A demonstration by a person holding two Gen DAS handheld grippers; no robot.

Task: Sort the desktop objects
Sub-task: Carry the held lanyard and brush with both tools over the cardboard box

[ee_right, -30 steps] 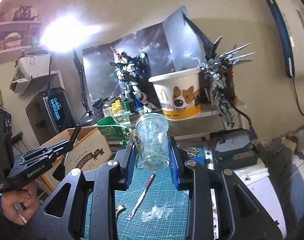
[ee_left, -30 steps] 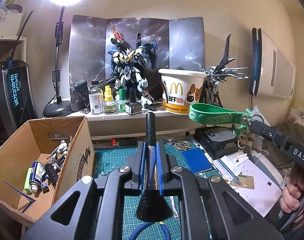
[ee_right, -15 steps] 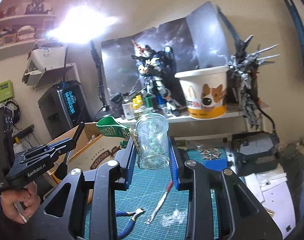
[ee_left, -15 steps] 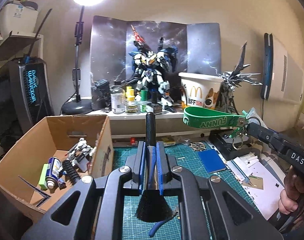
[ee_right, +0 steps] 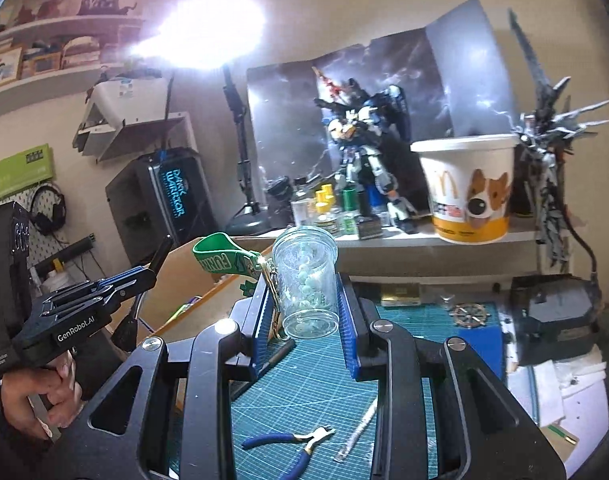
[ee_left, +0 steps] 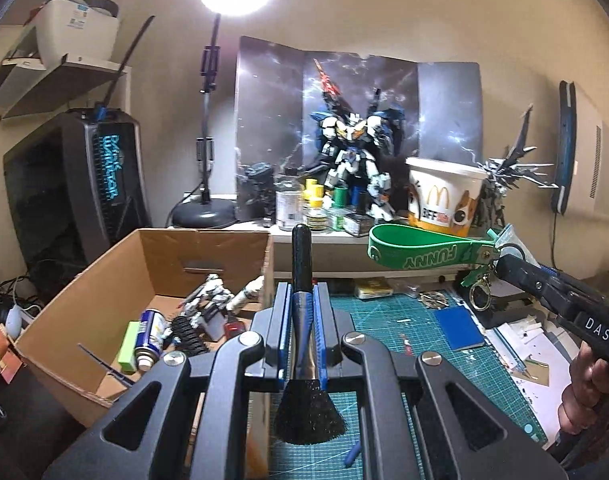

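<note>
In the left wrist view my left gripper [ee_left: 302, 294] is shut on a black brush [ee_left: 301, 256]: handle pointing forward, bristles fanned toward the camera. It hovers by the right wall of an open cardboard box [ee_left: 104, 292] holding a spray can, a green block and model parts. My right gripper [ee_right: 304, 286] is shut on a clear jar [ee_right: 304, 256] of pale green bits, with a green "FUNNY" strap [ee_right: 216, 258] hanging off its left side. From the left wrist view, that strap [ee_left: 420, 250] and the right gripper [ee_left: 520, 274] reach in from the right. The left gripper [ee_right: 144, 276] shows beside the box [ee_right: 184, 292].
A green cutting mat [ee_right: 304, 392] carries blue-handled pliers [ee_right: 292, 440], a thin tool [ee_right: 360, 428] and a blue pad [ee_left: 458, 328]. On the back shelf stand a robot model [ee_left: 352, 160], paint bottles [ee_left: 316, 208], a paper bucket [ee_left: 444, 200] and a desk lamp [ee_left: 204, 208]. Papers lie at right.
Both hands have swung left with their loads still held. The cardboard box has come nearer to the centre of the left wrist view, and the pliers have come into the right wrist view.
</note>
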